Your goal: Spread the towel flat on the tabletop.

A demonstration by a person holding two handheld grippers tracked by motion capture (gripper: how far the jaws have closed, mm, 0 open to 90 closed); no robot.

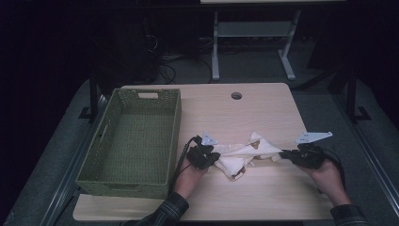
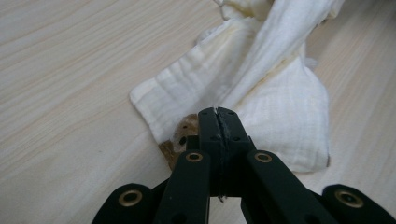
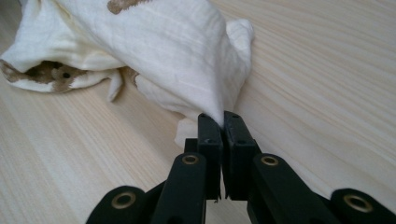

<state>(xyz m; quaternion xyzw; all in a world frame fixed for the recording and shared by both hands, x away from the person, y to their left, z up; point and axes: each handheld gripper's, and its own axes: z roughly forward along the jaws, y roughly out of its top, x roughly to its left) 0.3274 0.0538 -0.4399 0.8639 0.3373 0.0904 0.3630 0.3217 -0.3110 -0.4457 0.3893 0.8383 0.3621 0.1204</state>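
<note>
While the cream cloth [image 1: 242, 155] is lying bunched up on the light wooden table [image 1: 263, 197], just right of the green woven basket [image 1: 134, 141], both grippers are pinching it from opposite sides. The left gripper [image 1: 212, 157] is biting down on the cloth's left edge; in the left gripper view its jaws are pressed together with a thin fold of fabric [image 2: 261, 70] caught between the tips, and the cloth is pulling up and away from there. The right gripper [image 1: 282, 154] is doing the same on the other end, jaws clamped on a pointed corner of the cloth [image 3: 177, 60] in the right gripper view. The stretch between the two grippers is looking taut-ish, the middle is still sagging onto the table. Brown printed patches [image 3: 46, 74] are showing on the cloth too. Basket's sitting apart from the cloth.
</note>
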